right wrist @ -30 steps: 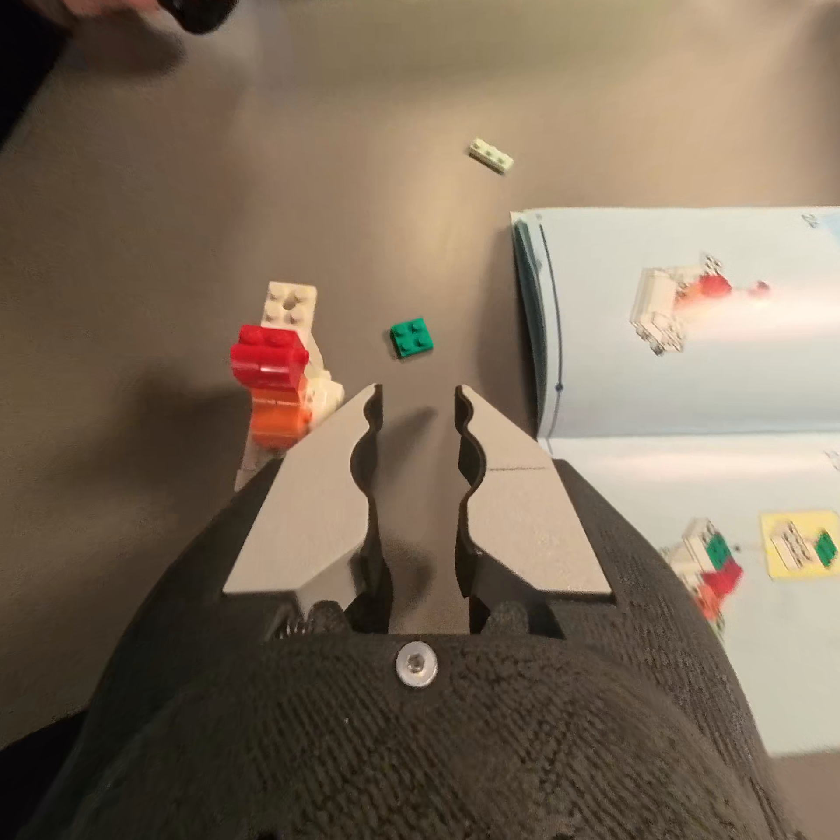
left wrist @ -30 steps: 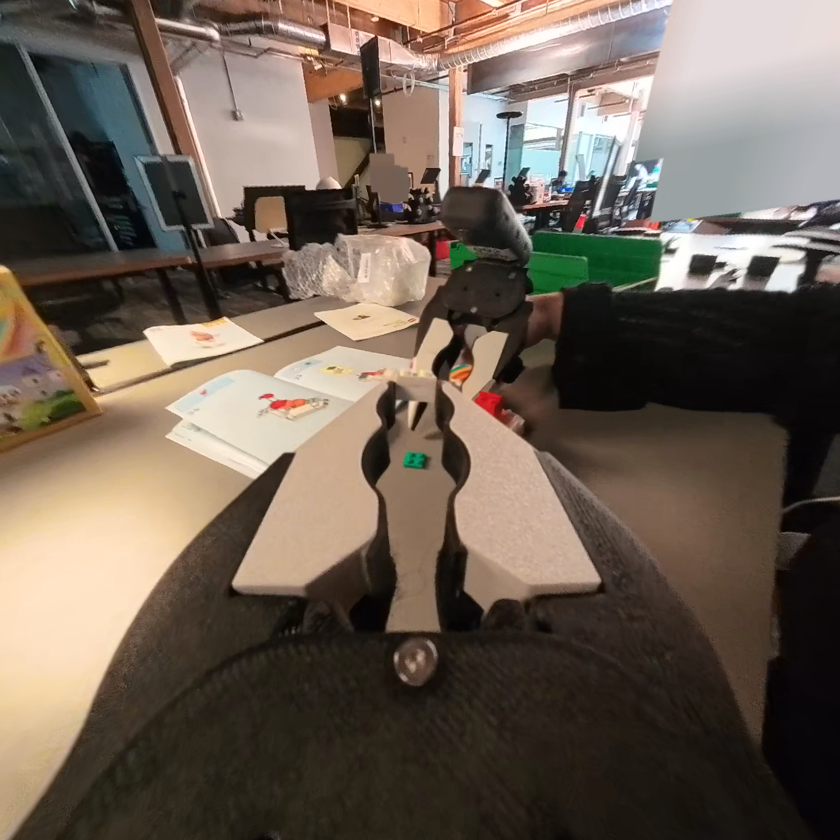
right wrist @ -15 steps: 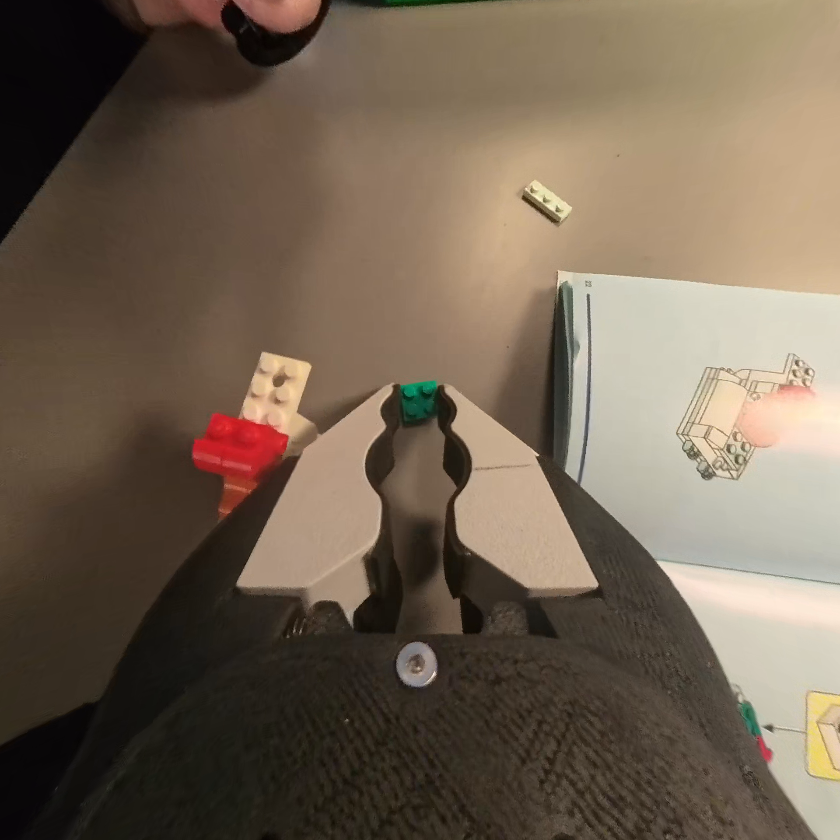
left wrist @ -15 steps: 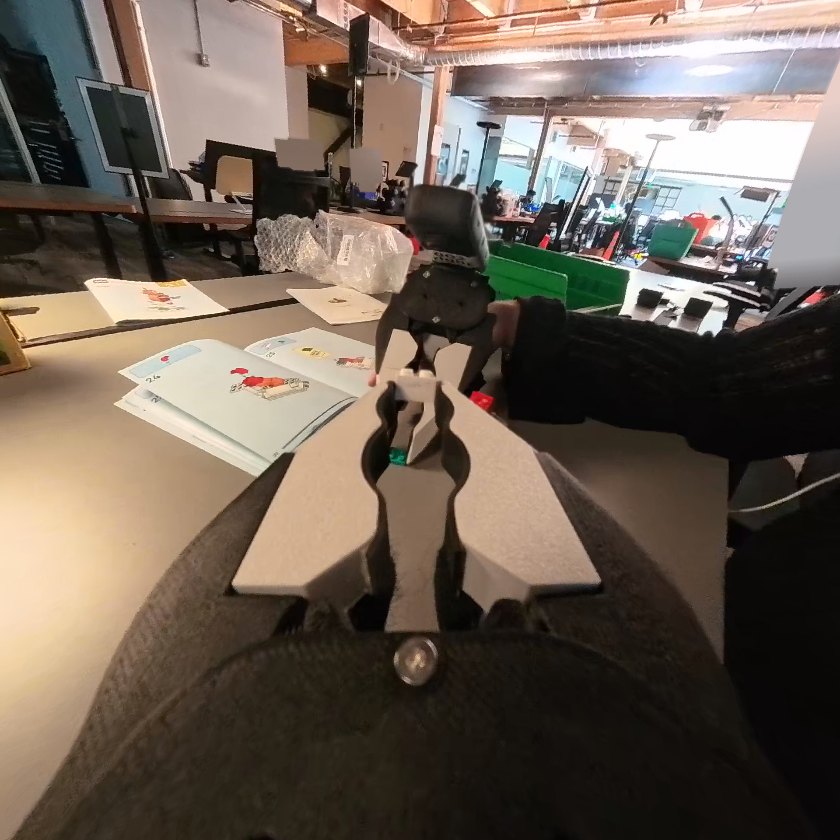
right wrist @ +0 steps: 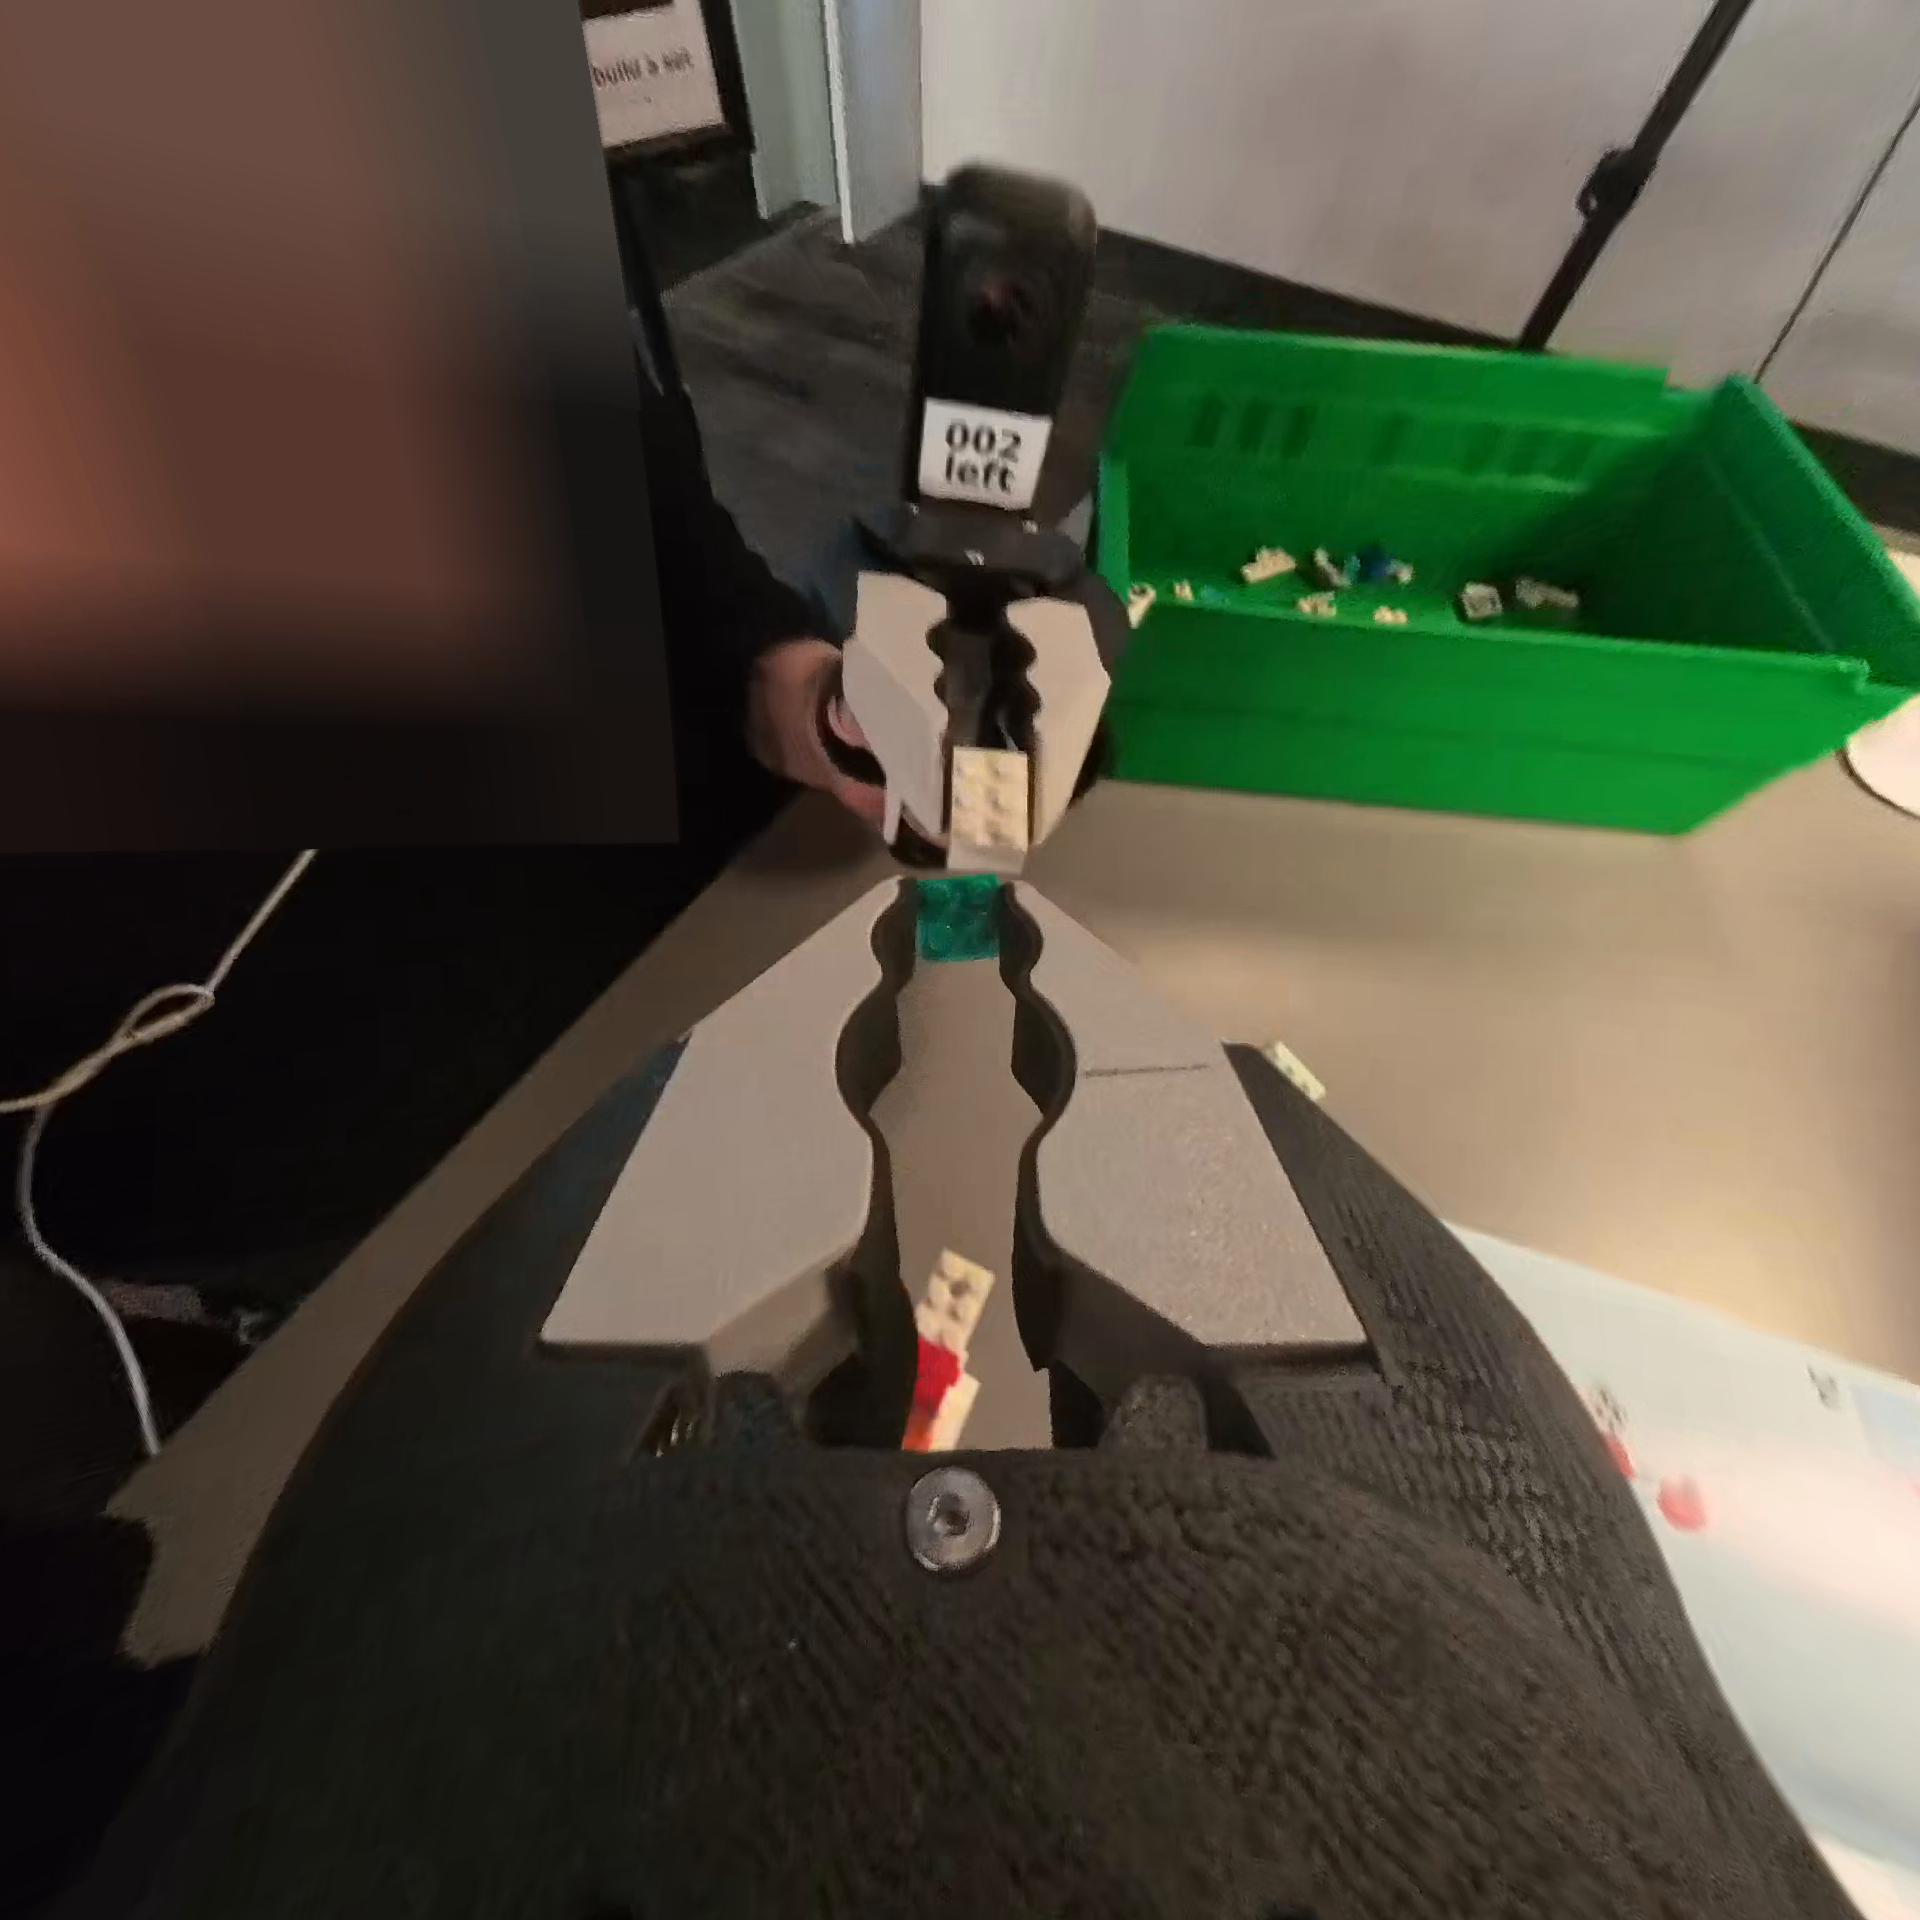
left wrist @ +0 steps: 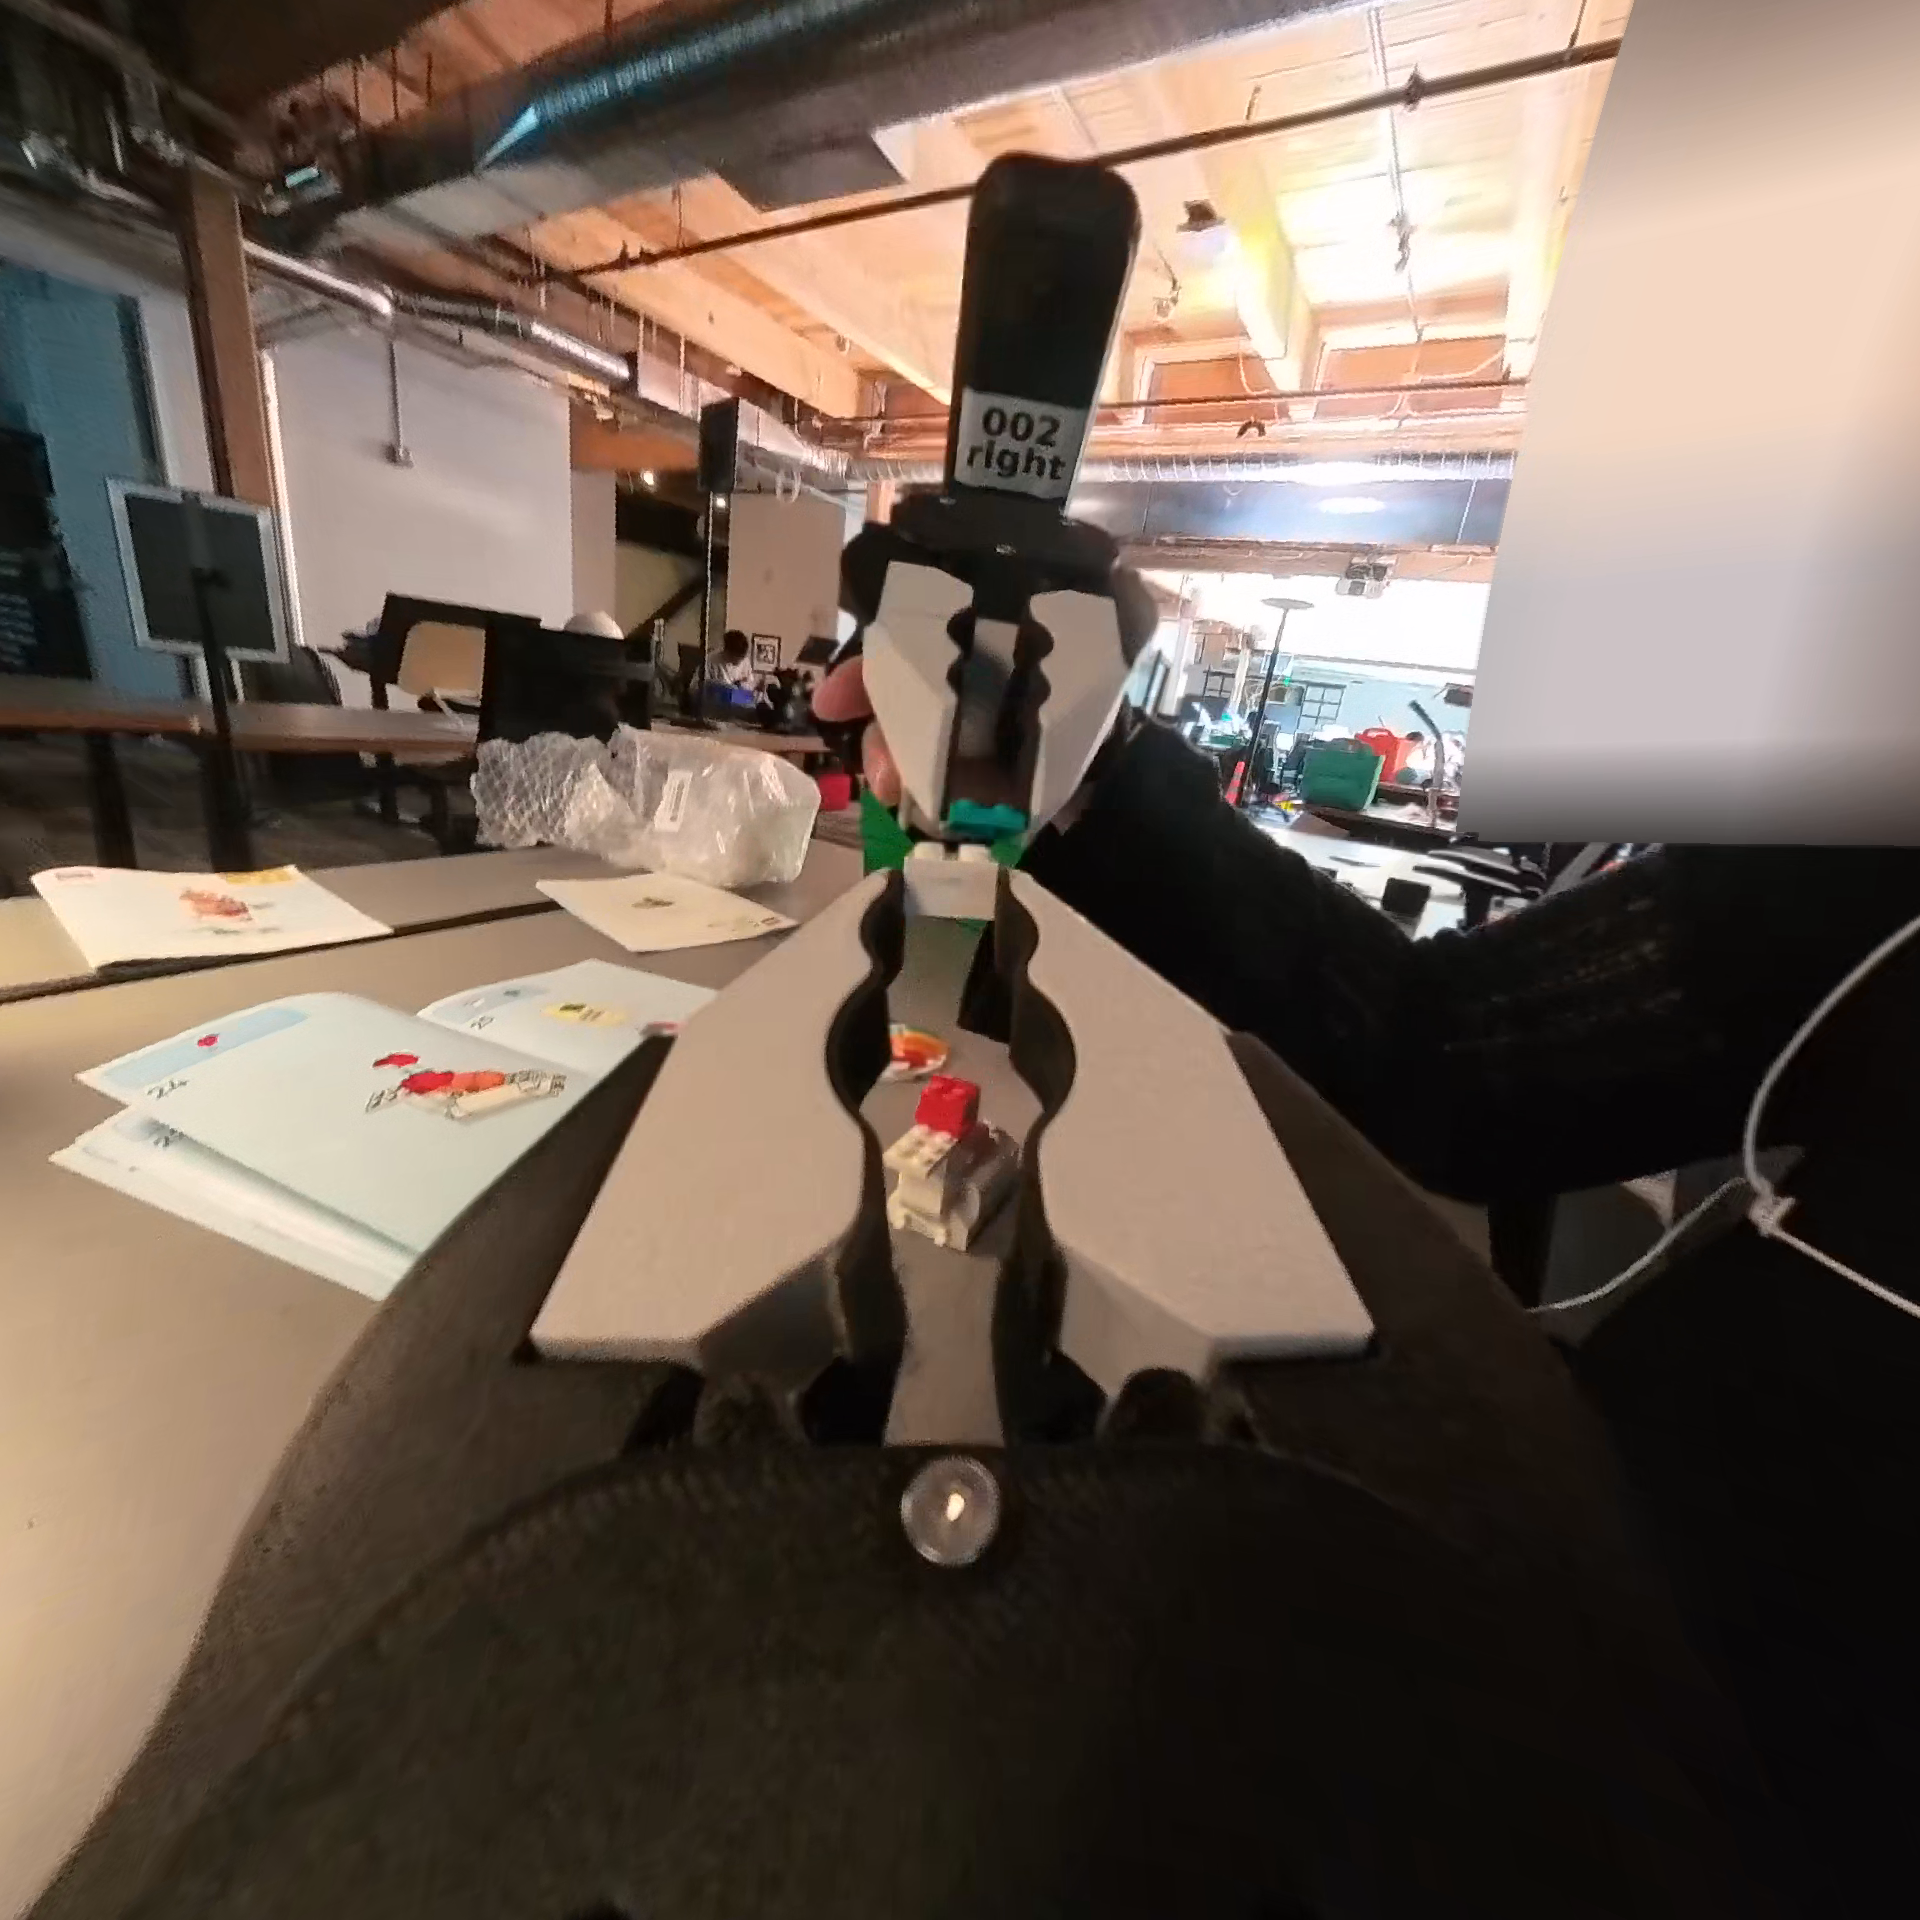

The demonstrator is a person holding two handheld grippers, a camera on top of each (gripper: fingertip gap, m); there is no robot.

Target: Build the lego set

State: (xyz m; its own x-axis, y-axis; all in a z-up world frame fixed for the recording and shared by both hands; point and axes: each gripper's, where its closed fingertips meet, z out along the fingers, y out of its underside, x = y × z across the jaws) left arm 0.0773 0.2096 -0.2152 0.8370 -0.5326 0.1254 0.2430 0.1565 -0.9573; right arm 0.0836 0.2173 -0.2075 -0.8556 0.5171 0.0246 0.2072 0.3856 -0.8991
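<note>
My left gripper [left wrist: 943, 883] is shut on a white brick [left wrist: 948, 881], held up above the table. My right gripper [right wrist: 956, 916] is shut on a small green plate [right wrist: 957, 918], tip to tip with the left one. In the left wrist view the right gripper [left wrist: 985, 816] hangs just above the white brick with the green plate [left wrist: 985, 817] close over its studs. In the right wrist view the left gripper [right wrist: 987, 800] shows the white brick [right wrist: 987, 805] studs-on. A red, white and orange partial build [left wrist: 948, 1162] stands on the table below; it also shows in the right wrist view [right wrist: 943, 1351].
An open instruction booklet [left wrist: 343, 1112] lies left of the build, more leaflets [left wrist: 197, 909] and a clear plastic bag [left wrist: 665, 795] beyond. A green bin [right wrist: 1496, 613] holds several loose pieces. A small pale plate [right wrist: 1294, 1081] lies on the table. A white cable [right wrist: 114, 1049] hangs by the table edge. Only a small space, under 4 cm, lies between the two pairs of fingers.
My right gripper closed on the green plate on the table and lifted it. Both grippers rose and now face each other, green plate just over the white brick.
</note>
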